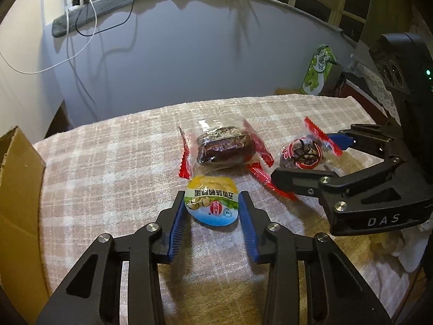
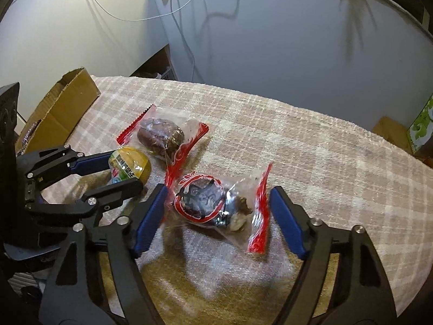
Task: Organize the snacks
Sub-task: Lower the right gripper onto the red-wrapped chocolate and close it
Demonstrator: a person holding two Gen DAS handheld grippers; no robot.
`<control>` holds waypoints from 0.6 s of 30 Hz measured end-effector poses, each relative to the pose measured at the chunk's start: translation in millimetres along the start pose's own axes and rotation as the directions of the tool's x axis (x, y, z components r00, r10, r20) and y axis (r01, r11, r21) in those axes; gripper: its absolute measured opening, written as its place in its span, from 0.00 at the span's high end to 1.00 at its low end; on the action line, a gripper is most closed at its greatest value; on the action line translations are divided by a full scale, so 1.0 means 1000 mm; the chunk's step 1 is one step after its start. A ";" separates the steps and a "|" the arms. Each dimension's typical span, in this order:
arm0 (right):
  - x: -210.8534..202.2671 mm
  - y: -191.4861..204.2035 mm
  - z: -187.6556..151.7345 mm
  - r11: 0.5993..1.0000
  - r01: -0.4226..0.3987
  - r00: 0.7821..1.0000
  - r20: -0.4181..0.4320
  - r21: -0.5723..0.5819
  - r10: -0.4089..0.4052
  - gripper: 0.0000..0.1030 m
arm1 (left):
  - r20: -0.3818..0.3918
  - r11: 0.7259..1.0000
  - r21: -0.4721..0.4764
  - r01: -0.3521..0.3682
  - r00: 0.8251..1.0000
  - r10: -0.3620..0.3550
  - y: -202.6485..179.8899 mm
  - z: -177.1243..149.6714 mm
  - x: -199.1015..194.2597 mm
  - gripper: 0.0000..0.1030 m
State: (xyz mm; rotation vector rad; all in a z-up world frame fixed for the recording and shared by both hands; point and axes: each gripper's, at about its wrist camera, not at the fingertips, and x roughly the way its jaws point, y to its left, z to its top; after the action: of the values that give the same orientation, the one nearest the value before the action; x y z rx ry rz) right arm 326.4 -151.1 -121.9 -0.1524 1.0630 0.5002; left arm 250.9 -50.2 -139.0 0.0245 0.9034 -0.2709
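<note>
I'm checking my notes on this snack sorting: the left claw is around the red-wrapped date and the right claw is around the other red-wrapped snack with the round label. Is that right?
Not quite. The left claw is around the small yellow and blue egg packet, not a red-wrapped date, as the left wrist view shows. The right claw is indeed around the red-wrapped snack with the round label.

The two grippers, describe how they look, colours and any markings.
Both are matte black plastic linkages with round silver pivot bolts and ribbed blue pads lining the fingers. The left gripper shows cut-out slots in its arms. The right gripper carries white "DAS" lettering on its body and a small green light above.
</note>
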 end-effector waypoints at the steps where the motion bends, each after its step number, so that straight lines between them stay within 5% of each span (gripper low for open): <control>1: 0.000 0.000 0.000 1.000 0.000 1.000 -0.001 -0.002 0.000 0.29 | 0.000 1.000 -0.002 0.000 1.000 0.000 0.000 0.000 0.000 0.65; 3: -0.001 0.000 0.001 1.000 -0.001 1.000 -0.002 0.000 0.001 0.40 | 0.000 1.000 -0.003 0.000 1.000 0.000 0.000 0.000 0.000 0.66; 18: -0.018 0.000 -0.009 1.000 -0.009 0.999 0.035 0.014 0.008 0.44 | 0.004 0.999 -0.041 0.021 1.000 -0.021 0.007 -0.008 -0.013 0.72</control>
State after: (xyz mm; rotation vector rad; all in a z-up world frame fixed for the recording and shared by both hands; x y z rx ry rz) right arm 312.3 -160.0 -110.7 -0.1266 1.0327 0.5013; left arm 239.2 -39.2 -134.6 -0.0236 0.9054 -0.2719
